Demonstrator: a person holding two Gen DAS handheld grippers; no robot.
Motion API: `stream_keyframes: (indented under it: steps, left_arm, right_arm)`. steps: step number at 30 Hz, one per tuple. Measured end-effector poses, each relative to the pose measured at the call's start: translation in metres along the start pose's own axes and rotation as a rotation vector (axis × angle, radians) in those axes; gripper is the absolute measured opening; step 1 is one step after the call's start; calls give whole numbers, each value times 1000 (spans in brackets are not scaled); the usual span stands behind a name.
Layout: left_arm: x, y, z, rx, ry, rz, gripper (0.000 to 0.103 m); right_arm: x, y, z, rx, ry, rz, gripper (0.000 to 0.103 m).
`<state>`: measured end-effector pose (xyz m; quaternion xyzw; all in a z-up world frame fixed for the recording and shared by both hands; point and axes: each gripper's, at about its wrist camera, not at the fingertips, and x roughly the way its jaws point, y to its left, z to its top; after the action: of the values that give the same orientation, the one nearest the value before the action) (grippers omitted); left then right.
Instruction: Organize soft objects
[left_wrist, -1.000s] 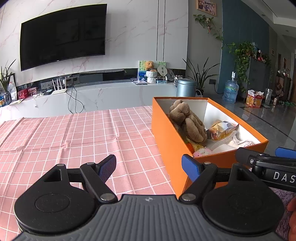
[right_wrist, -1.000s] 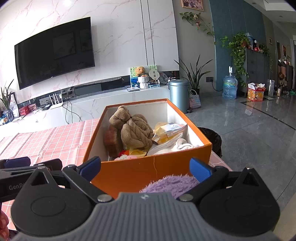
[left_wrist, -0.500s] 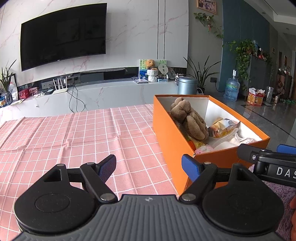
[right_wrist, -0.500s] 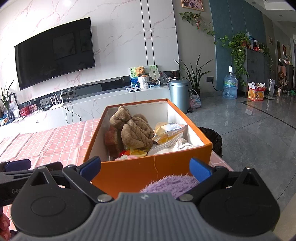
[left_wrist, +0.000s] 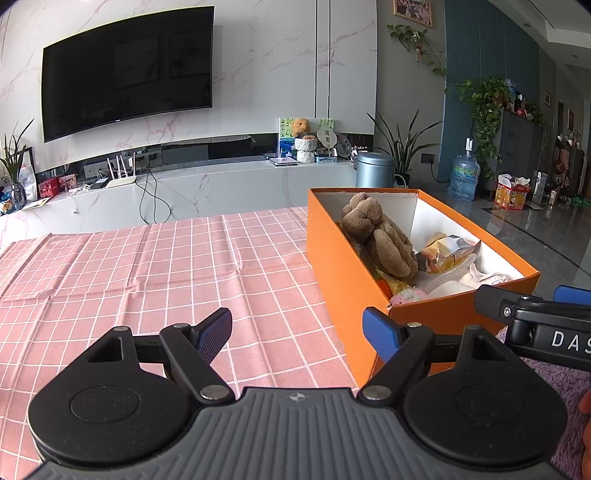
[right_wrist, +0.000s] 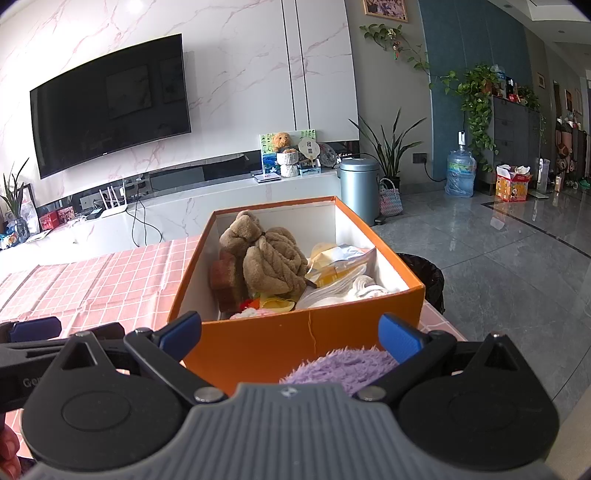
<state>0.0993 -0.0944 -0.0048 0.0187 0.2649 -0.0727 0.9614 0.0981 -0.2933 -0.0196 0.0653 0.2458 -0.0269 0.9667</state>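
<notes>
Right wrist view: right gripper (right_wrist: 290, 336) fingers spread over purple plush (right_wrist: 341, 367); left gripper (left_wrist: 297, 334) fingers spread, beside box (left_wrist: 347, 291).

plush toy (right_wrist: 273, 258) in box (right_wrist: 295, 343) | box on tablecloth (left_wrist: 147, 266)

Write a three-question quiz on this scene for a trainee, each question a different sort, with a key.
1. True or false: the purple fuzzy item already lies inside the orange box.
2. Multiple choice: the brown plush toy is (A) on the tablecloth, (B) in the orange box, (C) held by the left gripper.
3. Fill in: the fingers of the right gripper stand ____.

Key
1. False: it lies outside, just in front of the box's near wall.
2. B
3. open, apart with nothing clamped between them
</notes>
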Motion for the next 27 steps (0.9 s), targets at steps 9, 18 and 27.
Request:
stream_keyframes:
  steps: [9,18,27]
  left_arm:
    - [0,0,0,1,0,2,94]
    - [0,0,-2,6,2,7,94]
    - [0,0,-2,7,4,10,94]
  right_arm:
    - [0,0,0,1,0,0,100]
    - [0,0,0,1,0,0,100]
    - [0,0,0,1,0,0,100]
